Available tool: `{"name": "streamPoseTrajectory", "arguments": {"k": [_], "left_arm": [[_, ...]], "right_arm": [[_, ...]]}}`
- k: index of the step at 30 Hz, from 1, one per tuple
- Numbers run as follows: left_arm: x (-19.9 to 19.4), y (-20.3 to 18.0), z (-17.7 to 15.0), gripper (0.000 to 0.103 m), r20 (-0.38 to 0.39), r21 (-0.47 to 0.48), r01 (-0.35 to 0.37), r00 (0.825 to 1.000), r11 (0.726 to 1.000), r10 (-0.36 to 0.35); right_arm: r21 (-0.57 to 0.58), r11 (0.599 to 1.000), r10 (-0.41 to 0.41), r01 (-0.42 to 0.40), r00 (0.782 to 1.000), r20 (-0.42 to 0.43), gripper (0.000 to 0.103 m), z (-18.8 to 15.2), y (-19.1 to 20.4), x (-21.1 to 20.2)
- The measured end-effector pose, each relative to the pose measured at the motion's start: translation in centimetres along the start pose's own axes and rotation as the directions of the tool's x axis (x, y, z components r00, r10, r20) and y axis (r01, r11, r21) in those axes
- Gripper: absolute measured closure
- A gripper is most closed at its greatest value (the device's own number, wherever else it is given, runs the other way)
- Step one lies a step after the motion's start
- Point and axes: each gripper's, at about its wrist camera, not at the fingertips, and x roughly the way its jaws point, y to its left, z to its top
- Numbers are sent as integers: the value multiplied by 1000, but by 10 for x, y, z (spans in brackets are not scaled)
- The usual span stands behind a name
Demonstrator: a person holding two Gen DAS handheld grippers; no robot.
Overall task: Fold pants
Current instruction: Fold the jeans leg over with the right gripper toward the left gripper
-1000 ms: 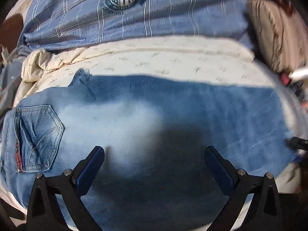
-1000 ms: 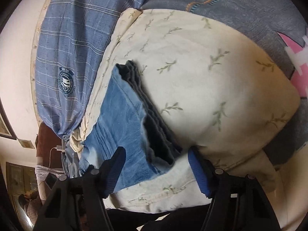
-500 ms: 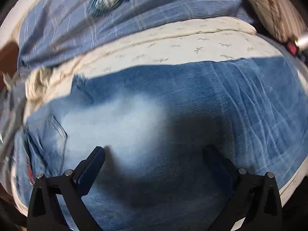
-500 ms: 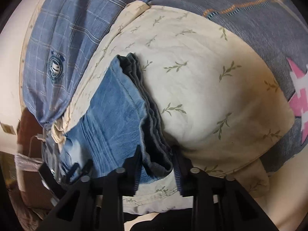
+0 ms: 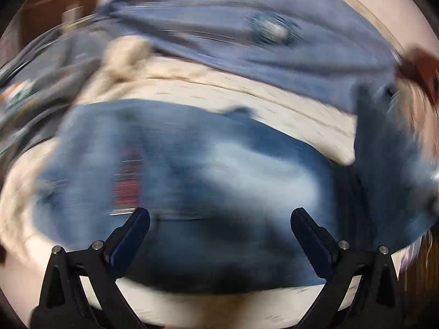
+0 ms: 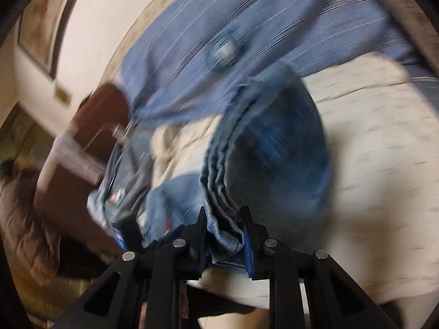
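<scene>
Blue denim pants [image 5: 192, 170] lie spread on a cream leaf-print sheet [image 5: 274, 96]; the left wrist view is blurred by motion. My left gripper [image 5: 219, 235] is open and empty, just above the denim near its waist end. My right gripper [image 6: 223, 235] is shut on the stacked hem edges of the pants [image 6: 219, 192] and holds them lifted off the sheet [image 6: 384, 150], with the leg fabric [image 6: 279, 137] hanging and curving up behind it.
A blue checked cloth with a round badge [image 5: 274, 27] lies beyond the sheet and shows in the right wrist view [image 6: 219, 49] too. Brown furniture and a cable [image 6: 82, 142] stand at the left, below a cream wall with a picture frame [image 6: 35, 27].
My right gripper, shut on the pants' hem, has lifted it and swung it left over the pants. My left gripper has swept left toward the waist, still open.
</scene>
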Motion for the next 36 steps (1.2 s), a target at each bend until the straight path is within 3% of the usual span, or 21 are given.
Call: {"name": "streamPoseTrajectory", "arguments": {"k": [4,6,7,9,11,14,15,19,22,23,24,26,27,28,30,32,34,36], "left_arm": [[-20,50,2,1,20,-108,-48,999,993,50],[-24,59,4,1,-3,-148,-25,1000,989,25],[-27,58,4,1,-8,-153,-5,1000,988,4],[-27,55,11,1,-9,-160,48,999,986,-50],[-30,45,18,1,-4,-162,112,993,980,-115],[-27,26,26,1,-44,-168,241,967,956,-251],[-23,18,24,1,-69,-181,291,949,939,-307],[-4,-11,15,2,-159,-234,386,890,892,-426],[-6,-30,15,2,-155,-205,450,862,869,-482],[-5,-36,15,1,-151,-183,465,858,866,-492],[3,-44,14,1,-170,-144,435,874,889,-456],[30,-52,8,2,-262,-54,236,934,970,-241],[52,-52,0,4,-312,8,59,948,998,-54],[60,-53,-5,8,-309,44,15,951,999,-1],[46,-66,-4,8,-261,95,4,965,996,21],[27,-77,5,8,-220,100,64,975,993,-41],[3,-89,21,7,-108,140,69,993,988,-54],[-12,-98,37,7,-11,167,82,997,983,-82]], "right_arm": [[12,1000,30,-29,988,-152,76,-33,-4,87],[62,998,33,-17,966,-255,61,-49,-25,122],[83,995,65,-47,971,-230,61,-51,-29,120],[115,986,139,-121,976,-167,30,-50,-31,98],[114,980,173,-162,981,-87,27,-42,-34,66],[111,974,192,-199,979,72,26,-35,-48,15],[130,970,192,-205,976,103,25,-37,-58,3],[196,944,250,-267,962,106,25,-48,-86,-3],[278,900,324,-336,942,90,25,-59,-103,16],[315,893,317,-321,946,63,25,-63,-108,26],[370,875,323,-313,946,38,25,-67,-119,37],[449,832,346,-325,938,38,25,-72,-136,45],[466,816,360,-341,932,50,25,-72,-139,44],[474,807,370,-352,927,58,25,-71,-140,43],[446,822,363,-353,929,66,25,-68,-136,34],[400,842,353,-363,930,101,25,-65,-133,19],[389,850,333,-356,934,127,25,-60,-134,8],[359,870,308,-340,940,144,25,-54,-134,-1]]}}
